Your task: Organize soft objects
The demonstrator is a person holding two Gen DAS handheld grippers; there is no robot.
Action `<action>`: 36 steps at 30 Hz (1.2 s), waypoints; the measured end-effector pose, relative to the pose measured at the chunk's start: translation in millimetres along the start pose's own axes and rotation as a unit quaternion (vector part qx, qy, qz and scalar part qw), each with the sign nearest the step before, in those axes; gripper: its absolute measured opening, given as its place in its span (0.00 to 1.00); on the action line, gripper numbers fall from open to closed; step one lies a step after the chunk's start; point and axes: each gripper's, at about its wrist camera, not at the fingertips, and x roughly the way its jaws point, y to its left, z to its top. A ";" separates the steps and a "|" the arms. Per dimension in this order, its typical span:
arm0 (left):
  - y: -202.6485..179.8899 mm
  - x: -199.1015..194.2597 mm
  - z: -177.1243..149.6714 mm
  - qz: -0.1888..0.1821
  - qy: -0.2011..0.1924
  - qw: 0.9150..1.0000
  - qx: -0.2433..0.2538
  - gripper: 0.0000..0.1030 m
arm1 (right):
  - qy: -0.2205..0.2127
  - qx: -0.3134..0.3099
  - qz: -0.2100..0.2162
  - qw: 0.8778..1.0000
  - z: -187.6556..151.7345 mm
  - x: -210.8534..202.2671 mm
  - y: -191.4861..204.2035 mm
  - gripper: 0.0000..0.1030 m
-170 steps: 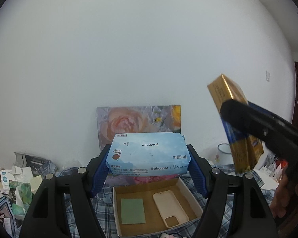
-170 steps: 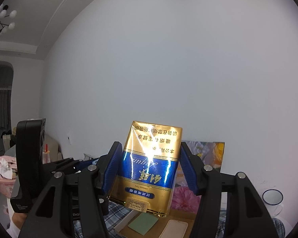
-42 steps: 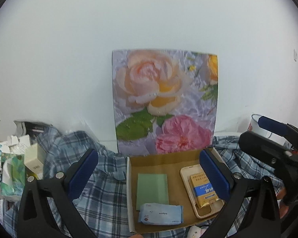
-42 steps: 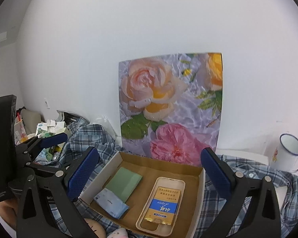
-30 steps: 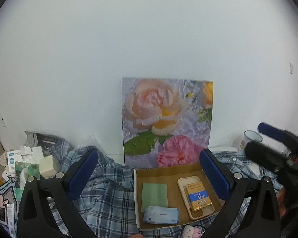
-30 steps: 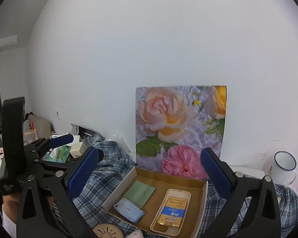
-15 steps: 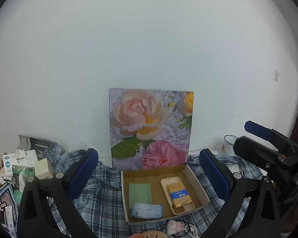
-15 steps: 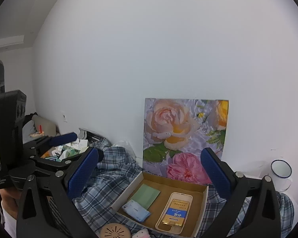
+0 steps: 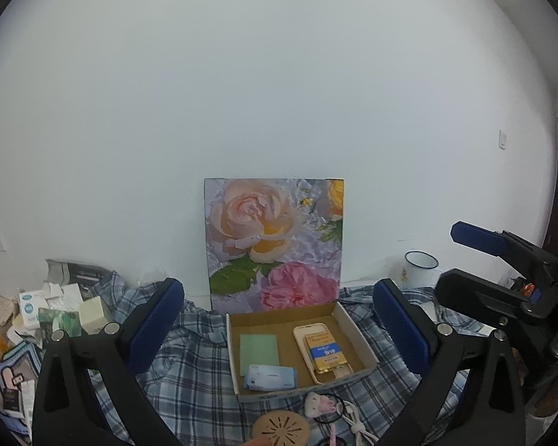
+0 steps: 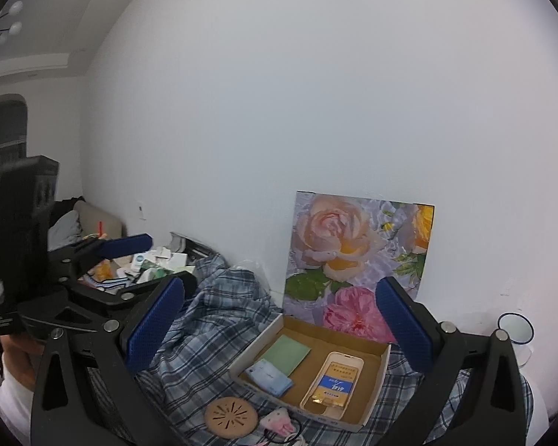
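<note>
Both tools raised clear of the cardboard box, jaws wide apart, nothing held.

The left tool (image 9: 279, 329) and right tool (image 10: 280, 329) each stand fully open and empty above the plaid cloth (image 9: 193, 371). The cardboard box (image 9: 357, 329) sits on that cloth before a rose picture (image 9: 273, 241) leaning on the wall. Inside the box: a blue tissue pack (image 9: 269, 376) at the near left, partly overlapping a green card (image 9: 259, 349); a gold-and-blue packet (image 9: 325, 353) lies on a cream phone case (image 9: 336, 375) at the right. A round perforated disc (image 10: 231, 417) and a small pink item (image 10: 277, 420) lie just outside the box's near edge. A white enamel mug (image 9: 420, 267) stands well apart, by the wall.
</note>
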 end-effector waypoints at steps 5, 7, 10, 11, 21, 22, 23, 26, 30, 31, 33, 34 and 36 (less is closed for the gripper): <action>0.3 -9.6 -14.0 -0.010 -0.003 1.000 -0.005 1.00 | -0.002 -0.012 0.000 1.000 -10.3 -12.3 10.3 1.00; 1.1 -10.0 -20.2 -0.015 -0.002 1.000 -0.009 1.00 | 0.001 -0.012 0.001 1.000 -17.5 -13.9 11.6 1.00; 1.5 -6.1 -30.0 -0.017 0.008 1.000 -0.007 1.00 | 0.004 -0.012 0.004 1.000 -29.5 -15.1 11.8 1.00; 1.1 -3.8 -34.7 -0.017 0.014 1.000 -0.006 1.00 | 0.004 -0.013 0.009 1.000 -35.0 -14.8 11.8 1.00; -2.0 24.9 -78.7 -0.012 0.067 0.998 0.009 1.00 | 0.041 -0.009 0.018 0.999 -80.0 -2.3 5.2 1.00; -2.2 28.8 -84.5 -0.011 0.074 0.997 0.012 1.00 | 0.046 -0.008 0.021 0.999 -83.4 -1.3 4.2 1.00; -2.7 31.8 -88.0 -0.011 0.078 0.997 0.013 1.00 | 0.048 -0.007 0.020 0.999 -87.6 0.2 3.1 1.00; -3.1 42.1 -101.8 -0.009 0.094 0.995 0.019 1.00 | 0.057 -0.008 0.023 0.998 -97.9 5.1 0.7 1.00; -3.4 54.4 -118.2 -0.006 0.112 0.993 0.024 1.00 | 0.074 -0.002 0.029 0.997 -113.6 15.1 -3.5 1.00; -3.1 56.8 -121.9 -0.006 0.115 0.993 0.024 1.00 | 0.077 -0.002 0.029 0.997 -117.3 17.3 -4.1 1.00; -3.2 62.3 -129.5 -0.006 0.123 0.992 0.024 1.00 | 0.086 0.000 0.032 0.996 -124.6 23.1 -4.3 1.00; -3.1 64.5 -132.4 -0.005 0.127 0.992 0.024 1.00 | 0.089 0.000 0.033 0.995 -128.0 25.8 -4.6 1.00; -3.2 67.4 -136.7 -0.003 0.131 0.991 0.025 1.00 | 0.095 0.002 0.036 0.995 -132.3 30.3 -5.2 1.00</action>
